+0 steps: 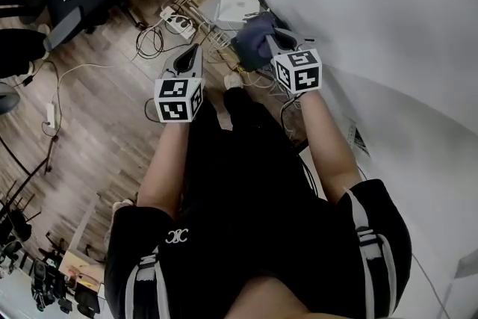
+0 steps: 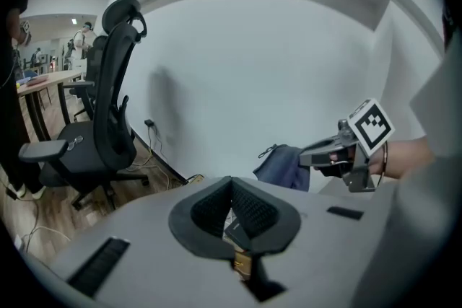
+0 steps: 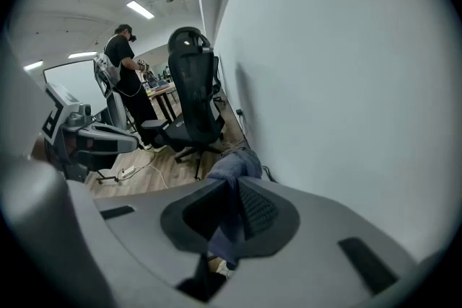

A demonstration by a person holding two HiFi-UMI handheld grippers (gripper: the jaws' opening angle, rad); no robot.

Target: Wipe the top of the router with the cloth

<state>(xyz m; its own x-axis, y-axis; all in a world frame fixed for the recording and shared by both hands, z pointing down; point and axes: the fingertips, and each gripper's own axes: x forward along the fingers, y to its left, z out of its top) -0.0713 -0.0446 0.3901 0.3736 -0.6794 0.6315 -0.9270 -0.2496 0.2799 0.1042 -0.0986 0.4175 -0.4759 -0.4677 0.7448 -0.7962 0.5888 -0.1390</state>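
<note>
The white router (image 1: 237, 8) lies flat on the floor by the wall, among cables. A blue-grey cloth (image 1: 252, 41) hangs bunched from my right gripper (image 1: 272, 35), which is shut on it just on the near side of the router. In the right gripper view the cloth (image 3: 232, 168) runs between the closed pads and droops past them. My left gripper (image 1: 196, 48) is held to the left of the router, shut with nothing in it; its pads (image 2: 249, 209) meet at the tip. The left gripper view shows the right gripper (image 2: 333, 153) with the cloth (image 2: 284, 166) in front of the wall.
A white power strip (image 1: 178, 25) and tangled cables (image 1: 153, 41) lie on the wood floor left of the router. A black office chair (image 2: 101, 119) stands further along the wall. The white wall (image 1: 373, 19) runs along the right. A person (image 3: 126, 76) stands far off.
</note>
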